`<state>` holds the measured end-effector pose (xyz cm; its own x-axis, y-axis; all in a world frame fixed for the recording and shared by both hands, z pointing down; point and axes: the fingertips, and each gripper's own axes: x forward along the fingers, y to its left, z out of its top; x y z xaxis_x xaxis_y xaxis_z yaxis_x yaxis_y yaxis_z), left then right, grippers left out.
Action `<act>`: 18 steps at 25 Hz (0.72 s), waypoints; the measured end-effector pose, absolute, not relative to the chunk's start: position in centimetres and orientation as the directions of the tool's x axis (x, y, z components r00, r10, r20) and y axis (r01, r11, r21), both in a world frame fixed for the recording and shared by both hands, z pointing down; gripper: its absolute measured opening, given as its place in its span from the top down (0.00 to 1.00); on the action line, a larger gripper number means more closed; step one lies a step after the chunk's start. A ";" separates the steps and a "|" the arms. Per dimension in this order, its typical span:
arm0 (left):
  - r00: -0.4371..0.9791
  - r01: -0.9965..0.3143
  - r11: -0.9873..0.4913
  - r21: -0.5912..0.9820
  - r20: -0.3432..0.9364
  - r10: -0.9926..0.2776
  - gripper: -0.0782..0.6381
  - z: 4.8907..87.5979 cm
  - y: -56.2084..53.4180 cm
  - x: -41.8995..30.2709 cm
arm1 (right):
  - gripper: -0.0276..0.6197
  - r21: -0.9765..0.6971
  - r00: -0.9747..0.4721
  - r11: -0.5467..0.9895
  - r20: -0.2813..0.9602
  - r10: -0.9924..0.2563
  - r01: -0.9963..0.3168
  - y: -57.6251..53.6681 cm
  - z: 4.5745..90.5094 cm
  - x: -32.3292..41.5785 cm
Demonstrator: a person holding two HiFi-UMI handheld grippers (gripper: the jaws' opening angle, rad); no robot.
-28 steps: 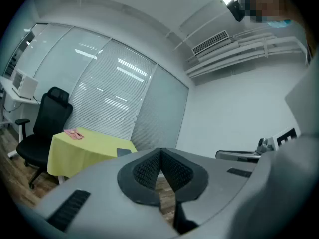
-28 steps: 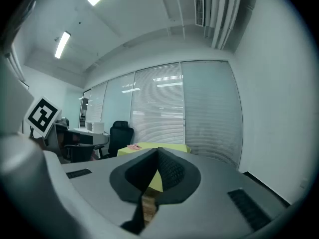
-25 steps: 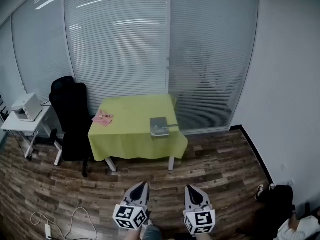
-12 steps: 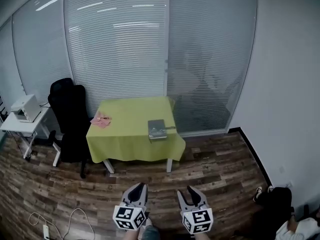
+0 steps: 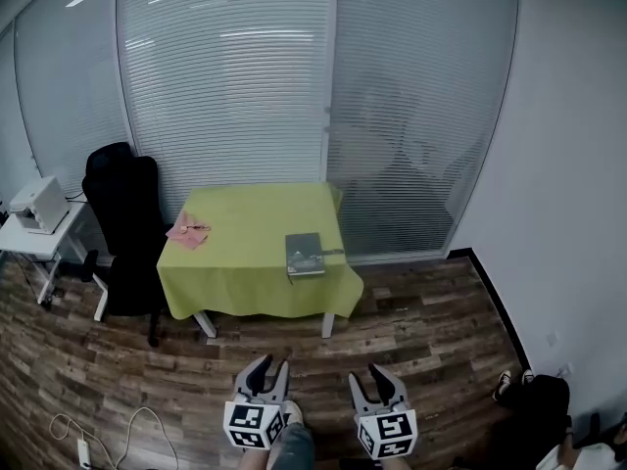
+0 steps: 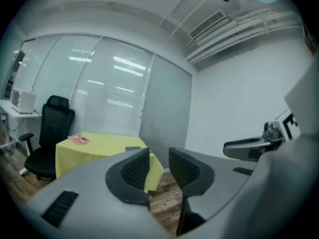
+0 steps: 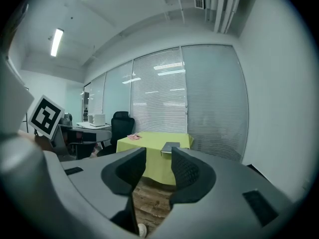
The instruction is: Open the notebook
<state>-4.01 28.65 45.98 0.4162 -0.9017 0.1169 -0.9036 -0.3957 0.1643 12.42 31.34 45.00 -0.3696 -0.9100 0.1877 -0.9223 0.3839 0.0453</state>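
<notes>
Notebook [image 5: 306,254]: closed, dark cover, lying flat on the tabletop [image 5: 245,272] at about 4 o'clock from its centre, close to the near edge. A thin dark strip juts out at its 3 o'clock side, too small to identify.

Handling, judged: probably light. The cover is likely thin and somewhat bendy, with its edge flush against the green cloth, so there is little for a tip to get under. The cloth may wrinkle or slide if the book is pushed. Best hold looks like the free edge of the cover, opposite the spine; which side the spine is on cannot be told from here. One pair of tongs could pin the book while the other lifts the cover.

Around it: a pink thing [image 5: 188,230] at 10 o'clock from the notebook. A black office chair [image 5: 120,213] stands at 9 o'clock, beside the tabletop.

Left tongs [image 5: 269,367] and right tongs [image 5: 370,378]: at 6 o'clock from the notebook, well apart from it, over wood floor. Both are opening, the right wider, with nothing between them.
</notes>
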 end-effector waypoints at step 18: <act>0.498 -0.862 -0.505 0.051 0.279 -0.821 0.69 52.1 0.4 -3.3 | 0.71 0.081 -0.322 0.369 0.342 -0.883 -0.926 2.7 50.6 10.6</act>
<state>-3.33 0.42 52.08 0.4979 -0.8212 0.2788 -0.8616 -0.5051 0.0509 10.64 2.68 50.64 -0.3221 -0.8826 0.3425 -0.9257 0.3694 0.0814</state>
